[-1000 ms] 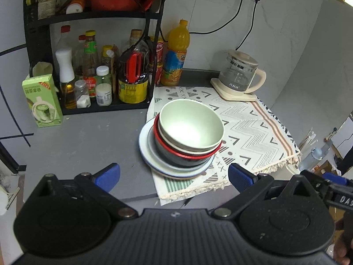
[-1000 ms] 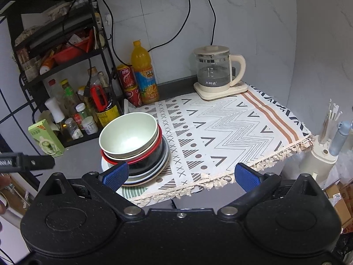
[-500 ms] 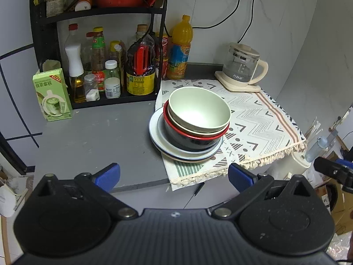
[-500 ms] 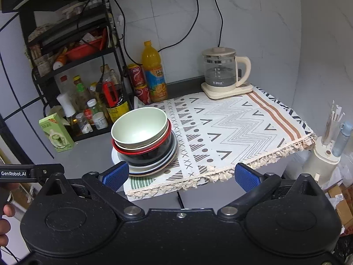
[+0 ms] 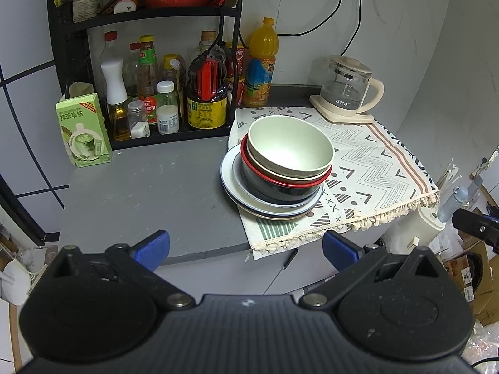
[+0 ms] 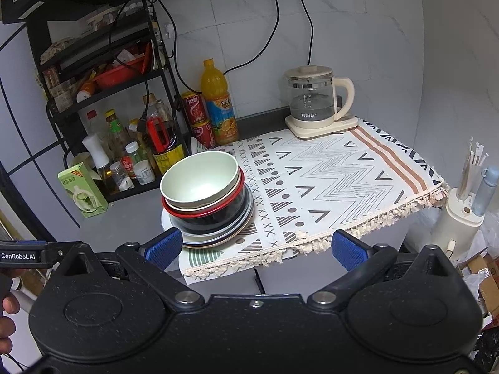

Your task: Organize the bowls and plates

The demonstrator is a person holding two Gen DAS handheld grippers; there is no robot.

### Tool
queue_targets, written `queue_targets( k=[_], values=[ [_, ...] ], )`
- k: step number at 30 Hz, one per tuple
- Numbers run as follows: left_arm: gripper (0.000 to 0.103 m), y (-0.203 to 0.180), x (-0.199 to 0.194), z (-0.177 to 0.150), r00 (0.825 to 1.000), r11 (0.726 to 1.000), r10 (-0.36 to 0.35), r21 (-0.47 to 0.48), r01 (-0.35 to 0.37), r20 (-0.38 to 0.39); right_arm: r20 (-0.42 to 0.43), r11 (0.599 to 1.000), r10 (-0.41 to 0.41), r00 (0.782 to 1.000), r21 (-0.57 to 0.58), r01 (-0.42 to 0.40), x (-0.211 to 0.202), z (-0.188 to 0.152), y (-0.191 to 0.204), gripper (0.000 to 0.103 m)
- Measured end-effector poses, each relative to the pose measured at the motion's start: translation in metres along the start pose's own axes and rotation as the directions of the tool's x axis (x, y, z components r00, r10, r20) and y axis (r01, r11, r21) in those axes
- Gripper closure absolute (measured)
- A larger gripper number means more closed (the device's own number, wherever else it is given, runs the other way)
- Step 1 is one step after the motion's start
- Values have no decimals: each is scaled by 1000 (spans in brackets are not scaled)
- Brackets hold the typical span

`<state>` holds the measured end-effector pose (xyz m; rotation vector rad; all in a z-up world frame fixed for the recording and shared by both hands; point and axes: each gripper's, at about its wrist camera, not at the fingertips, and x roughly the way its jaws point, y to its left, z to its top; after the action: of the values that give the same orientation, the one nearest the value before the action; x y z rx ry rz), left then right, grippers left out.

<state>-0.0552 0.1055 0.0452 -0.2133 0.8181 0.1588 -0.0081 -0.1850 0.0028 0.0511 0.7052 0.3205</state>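
Observation:
A stack sits at the left edge of the patterned cloth [image 5: 374, 168]: a pale green bowl [image 5: 290, 146] on top, a red-rimmed bowl [image 5: 280, 177] under it, a dark bowl, then several plates [image 5: 237, 187]. The stack also shows in the right wrist view, with the green bowl [image 6: 199, 177] above the plates [image 6: 218, 237]. My left gripper [image 5: 246, 247] is open and empty, held back from the counter's front edge. My right gripper [image 6: 255, 246] is open and empty, also in front of the counter, its left finger [image 6: 163, 246] overlapping the stack in the picture.
A black rack [image 5: 140, 62] with bottles and cans stands at the back left. A green carton [image 5: 82, 131] stands beside it. An orange juice bottle [image 5: 262, 62] and a glass kettle [image 5: 346, 90] stand at the back. A utensil holder [image 6: 464, 212] stands off the counter's right side.
Both grippers have pulled back and away from the counter, so the stack looks smaller and farther. The stack has not moved. Both stay open.

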Motion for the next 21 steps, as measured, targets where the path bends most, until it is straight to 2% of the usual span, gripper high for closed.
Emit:
queue_targets(
  k=[21],
  values=[
    [0, 5, 6, 7, 1000, 1000, -5, -13, 5, 2, 2, 1000, -7, 1000, -9, 7, 3, 4, 11, 0]
  ],
)
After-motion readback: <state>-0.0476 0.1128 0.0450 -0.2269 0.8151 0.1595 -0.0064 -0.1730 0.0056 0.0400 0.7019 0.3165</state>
